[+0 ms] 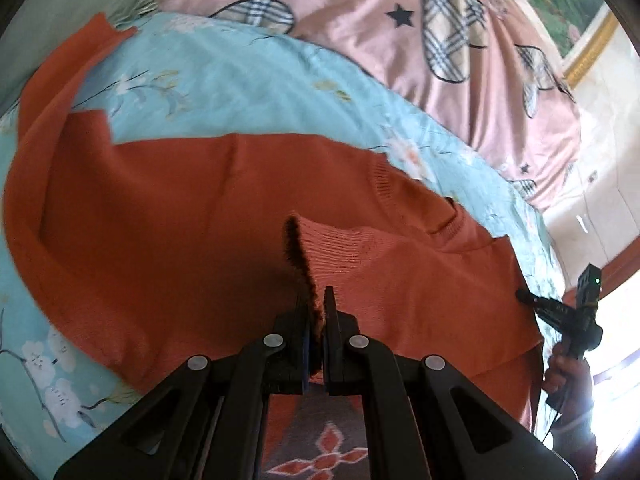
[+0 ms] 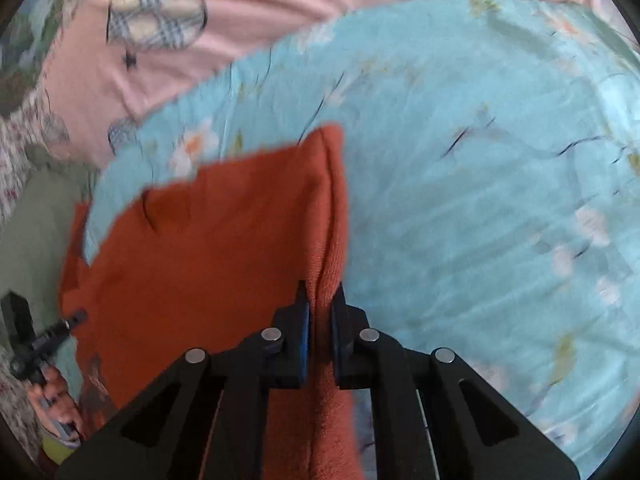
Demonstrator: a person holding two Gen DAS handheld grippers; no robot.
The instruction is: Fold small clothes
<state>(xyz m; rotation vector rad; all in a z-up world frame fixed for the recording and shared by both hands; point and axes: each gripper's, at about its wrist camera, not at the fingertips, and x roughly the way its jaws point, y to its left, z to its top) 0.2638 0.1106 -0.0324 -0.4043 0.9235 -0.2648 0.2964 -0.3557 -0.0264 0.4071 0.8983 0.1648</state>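
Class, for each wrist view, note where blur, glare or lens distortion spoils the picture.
Left wrist: window glare whitens the right edge; the sweater is slightly soft. Right wrist: motion blur smears the blue sheet. Both bend at the rim.

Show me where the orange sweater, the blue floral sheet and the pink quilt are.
orange sweater [image 1: 180,208]: left wrist view, flat body.
blue floral sheet [image 2: 480,160]: right wrist view, bare middle.
pink quilt [image 1: 360,40]: left wrist view, plain part.

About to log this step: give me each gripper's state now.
Left gripper: shut on the orange sweater's ribbed edge.
Right gripper: shut on a fold of the same sweater.
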